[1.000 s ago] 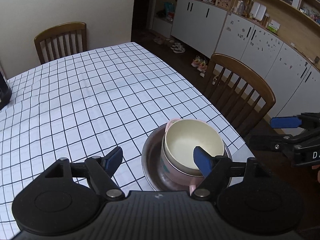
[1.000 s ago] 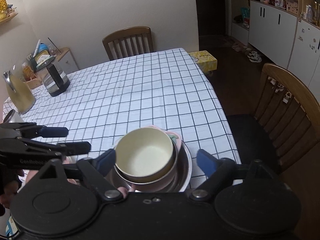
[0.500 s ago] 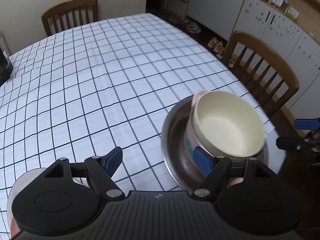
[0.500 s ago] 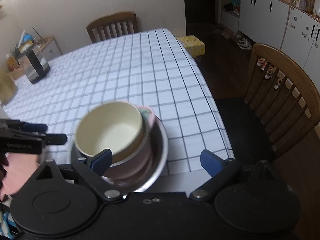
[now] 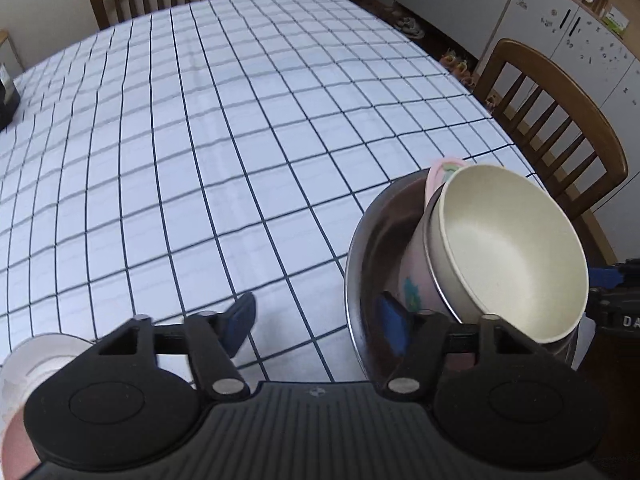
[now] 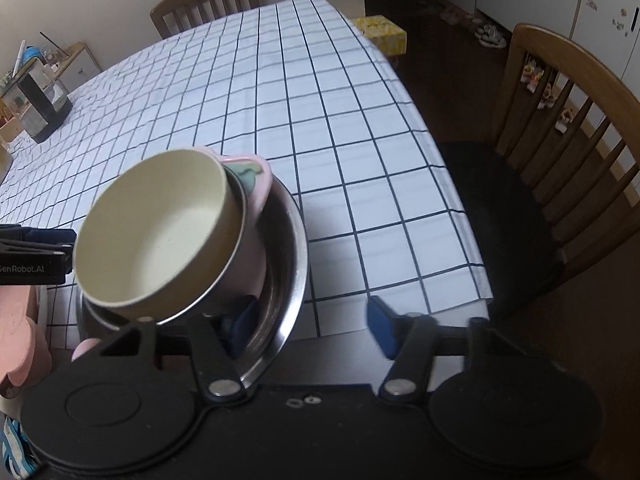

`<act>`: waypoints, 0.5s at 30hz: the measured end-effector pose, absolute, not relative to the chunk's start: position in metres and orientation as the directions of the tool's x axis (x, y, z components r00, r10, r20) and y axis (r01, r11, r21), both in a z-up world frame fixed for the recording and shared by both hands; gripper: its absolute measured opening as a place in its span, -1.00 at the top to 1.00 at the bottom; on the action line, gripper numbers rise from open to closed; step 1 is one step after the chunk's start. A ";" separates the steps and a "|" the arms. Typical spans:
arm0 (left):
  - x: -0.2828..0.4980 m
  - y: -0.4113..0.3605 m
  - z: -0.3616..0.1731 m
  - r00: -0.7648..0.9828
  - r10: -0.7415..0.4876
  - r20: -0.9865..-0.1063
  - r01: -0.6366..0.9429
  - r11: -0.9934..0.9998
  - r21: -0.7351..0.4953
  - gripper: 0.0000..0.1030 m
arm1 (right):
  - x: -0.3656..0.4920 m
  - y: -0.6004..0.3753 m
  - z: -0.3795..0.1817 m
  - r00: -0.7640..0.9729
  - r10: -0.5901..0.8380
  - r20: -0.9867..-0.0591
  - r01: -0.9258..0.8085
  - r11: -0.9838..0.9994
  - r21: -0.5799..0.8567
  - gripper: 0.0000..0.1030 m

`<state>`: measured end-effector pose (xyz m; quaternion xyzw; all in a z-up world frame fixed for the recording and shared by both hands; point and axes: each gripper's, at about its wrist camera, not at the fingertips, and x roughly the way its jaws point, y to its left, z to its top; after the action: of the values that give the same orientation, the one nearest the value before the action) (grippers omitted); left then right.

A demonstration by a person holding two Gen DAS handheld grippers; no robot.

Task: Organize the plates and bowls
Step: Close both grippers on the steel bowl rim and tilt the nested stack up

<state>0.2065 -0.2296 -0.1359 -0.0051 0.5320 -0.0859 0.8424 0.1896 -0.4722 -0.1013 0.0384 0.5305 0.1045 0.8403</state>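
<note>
Showing L wrist view: my left gripper (image 5: 316,326), fingers spread apart, one pad inside the steel bowl (image 5: 360,248). 3 nested bowls, tilted over table (image 5: 200,120) edge: steel, pink bowl (image 5: 416,276), cream bowl (image 5: 508,248). 2 chairs.

R wrist view: my right gripper (image 6: 312,326) likewise spread, left pad in steel bowl (image 6: 292,248); grip on rim—can't tell. 2 chairs.

Readable text: "GenRobot.AI" in white on the black body of the left gripper (image 6: 38,254), seen from the right wrist, first letter cut off at the frame edge. Left wrist view shows "DA", cropped, on the right gripper (image 5: 618,304). Cabinet door markings too small to read.
</note>
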 end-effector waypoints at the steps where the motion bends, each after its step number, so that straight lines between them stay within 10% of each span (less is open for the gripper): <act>1: 0.207 -0.230 -0.137 0.413 -0.152 -0.898 0.139 0.985 -0.103 -0.04 | 0.192 -0.472 -0.103 0.408 0.218 -0.887 -0.132 0.975 0.179 0.06; 15: 0.213 -0.233 -0.142 0.359 -0.181 -0.915 0.069 0.983 -0.168 0.33 | 0.211 -0.468 -0.110 0.338 0.263 -0.904 -0.177 0.961 0.213 0.41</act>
<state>0.2126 -0.2334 -0.1420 -0.0499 0.5608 -0.0762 0.8229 0.2109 -0.4683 -0.1100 0.0384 0.5592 0.1345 0.8171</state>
